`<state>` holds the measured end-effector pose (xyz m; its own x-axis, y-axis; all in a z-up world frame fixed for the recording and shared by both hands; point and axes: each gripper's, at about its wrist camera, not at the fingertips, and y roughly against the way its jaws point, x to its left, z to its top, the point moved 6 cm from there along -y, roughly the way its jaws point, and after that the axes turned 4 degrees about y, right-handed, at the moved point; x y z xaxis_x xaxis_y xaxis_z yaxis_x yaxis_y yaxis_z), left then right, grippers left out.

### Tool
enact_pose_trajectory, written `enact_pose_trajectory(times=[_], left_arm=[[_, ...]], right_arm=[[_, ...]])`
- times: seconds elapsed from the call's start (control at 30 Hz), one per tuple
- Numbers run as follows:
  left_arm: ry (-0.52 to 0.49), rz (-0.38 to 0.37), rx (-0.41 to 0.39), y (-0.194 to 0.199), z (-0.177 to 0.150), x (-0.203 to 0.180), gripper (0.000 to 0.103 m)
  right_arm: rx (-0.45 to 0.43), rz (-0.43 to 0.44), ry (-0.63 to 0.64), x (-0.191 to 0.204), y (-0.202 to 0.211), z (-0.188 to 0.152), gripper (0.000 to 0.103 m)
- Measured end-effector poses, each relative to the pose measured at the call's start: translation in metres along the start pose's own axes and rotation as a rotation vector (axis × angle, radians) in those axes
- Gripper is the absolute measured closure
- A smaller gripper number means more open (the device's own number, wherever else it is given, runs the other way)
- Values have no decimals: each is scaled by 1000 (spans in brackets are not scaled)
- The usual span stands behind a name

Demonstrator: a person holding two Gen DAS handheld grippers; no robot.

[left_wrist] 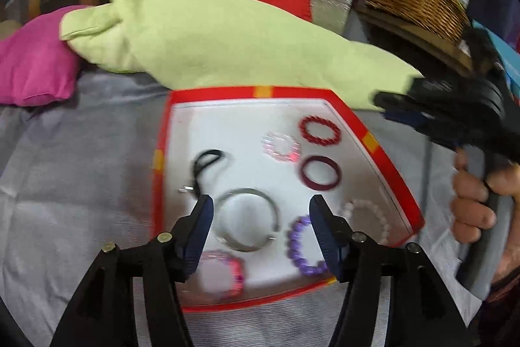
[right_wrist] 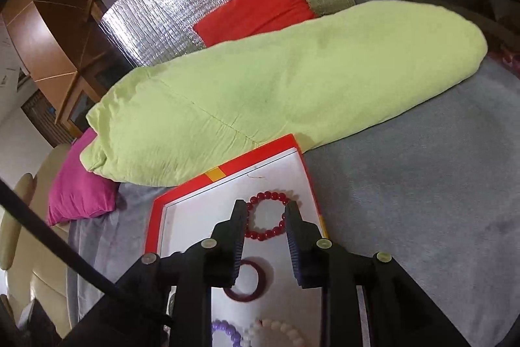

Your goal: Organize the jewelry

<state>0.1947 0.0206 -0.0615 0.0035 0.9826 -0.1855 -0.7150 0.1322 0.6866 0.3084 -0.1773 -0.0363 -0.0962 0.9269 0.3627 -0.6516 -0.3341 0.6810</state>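
the jewelry all lies flat inside a red-rimmed tray (left_wrist: pixel 388 166) with a white floor, resting on a grey bed cover (left_wrist: pixel 81 184), with a green pillow (left_wrist: pixel 208 38) just behind the tray's far edge. the left gripper (left_wrist: pixel 261 207) hangs above the near half of the tray, its jaws released and standing wide, nothing between them; a silver bangle (left_wrist: pixel 248 218) sits directly below and ahead of the gap, a purple bead bracelet (left_wrist: pixel 304 244) by the right jaw, a pink bracelet (left_wrist: pixel 224 277) partly under the left jaw, and a black cord piece (left_wrist: pixel 208 160) further in to the left. the right gripper (right_wrist: pixel 265 210) hovers over the far right corner with jaws parted a little and empty; the red bead bracelet (right_wrist: pixel 266 215) lies straight ahead of them, its ring seen through the gap and wider than that gap, so i judge these jaws would need to spread or take 1 side of the ring. a dark red bangle (right_wrist: pixel 245 282) lies nearer the right wrist, below the jaws, and a white bead bracelet (right_wrist: pixel 279 329) nearer still. being rings, none has a long axis, so approach angle matters little. the right hand is nearer the red beads, the left nearer the silver bangle. the left view is blurred, so whether any piece touches another is hard to tell
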Motion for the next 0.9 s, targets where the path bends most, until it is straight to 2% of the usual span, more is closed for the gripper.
enact_pose_trajectory(times=[0.13, 0.3, 0.4, 0.43, 0.47, 0.73, 0.9], left_arm=[[18, 57, -29, 13, 3, 21, 32], [31, 134, -21, 20, 0, 43, 27], [41, 168, -13, 26, -4, 54, 27], [43, 181, -11, 29, -6, 56, 27], [42, 186, -9, 30, -8, 56, 27], [-13, 231, -10, 59, -30, 50, 24], [9, 250, -25, 75, -38, 51, 23]], right_arm=[[-5, 2, 7, 0, 17, -3, 77], [15, -14, 61, 6, 35, -18, 76], [28, -26, 108, 12, 47, -31, 65], [32, -30, 125, 14, 52, -37, 54], [35, -29, 139, 16, 57, -42, 48], [66, -116, 271, 26, 91, -84, 48], [55, -146, 331, 31, 113, -108, 46]])
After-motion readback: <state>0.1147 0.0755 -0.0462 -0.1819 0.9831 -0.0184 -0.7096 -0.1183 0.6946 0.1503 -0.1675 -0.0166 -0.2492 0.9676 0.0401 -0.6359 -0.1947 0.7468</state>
